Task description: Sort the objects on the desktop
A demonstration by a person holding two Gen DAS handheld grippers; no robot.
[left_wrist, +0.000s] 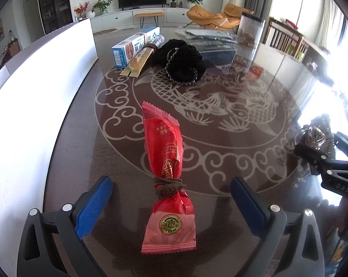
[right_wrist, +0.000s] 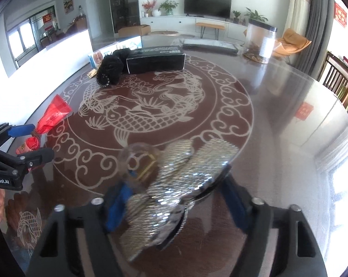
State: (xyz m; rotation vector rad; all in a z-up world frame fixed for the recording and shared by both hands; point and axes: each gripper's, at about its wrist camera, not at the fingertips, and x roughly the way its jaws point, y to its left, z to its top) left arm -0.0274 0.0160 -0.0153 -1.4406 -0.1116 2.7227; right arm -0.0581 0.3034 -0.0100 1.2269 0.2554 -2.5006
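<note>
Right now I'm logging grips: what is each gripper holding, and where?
Left gripper: nothing; it straddles the red packet. Right gripper: around the silver hair clip's middle; contact unclear.

Table centre (right_wrist: pixel 277 106) open; black box (right_wrist: pixel 155 62) blocks far edge.

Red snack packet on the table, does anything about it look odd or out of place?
Yes. The red snack packet has a brown cord wound tightly round it, pinching the wrapper into a waist. It lies flat on the table, unopened as far as shows, between the left gripper's open fingers.
</note>
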